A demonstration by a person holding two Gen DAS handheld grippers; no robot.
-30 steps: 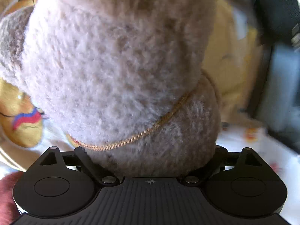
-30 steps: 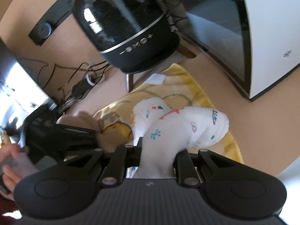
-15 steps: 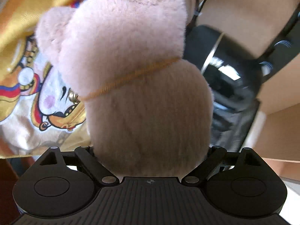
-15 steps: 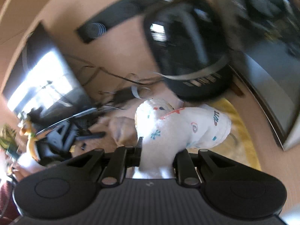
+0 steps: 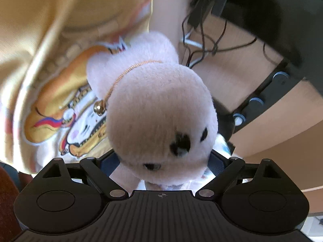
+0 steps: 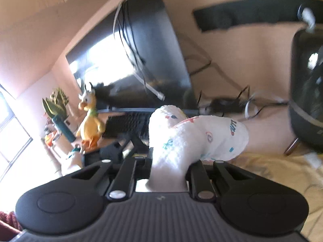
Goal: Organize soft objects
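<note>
In the left wrist view, nearest the lens, the left gripper has the pink plush toy between its fingers, which stand wide and are opening at this moment. The toy's face sits at the lower centre of the frame, almost against the camera. Its body runs up and away toward the upper middle, so its long axis lies roughly along the line the fingers point. Whether the pads press on it cannot be told, as the head hides them. A gold cord with a small bell crosses its neck at centre left. Behind it, filling the left half, is the yellow printed cushion. Dark cables trail over the table at the upper right.

In the right wrist view, the right gripper is clamped tight on the white printed towel roll at the bottom centre. The roll rises from the fingers, then bends toward the right of the frame. Further off, a yellow toy figure stands at centre left, a dark monitor above it, and a black appliance at the right edge.

Judging by this, the plush is about to be let go, and the cushion lies just beyond it.
</note>
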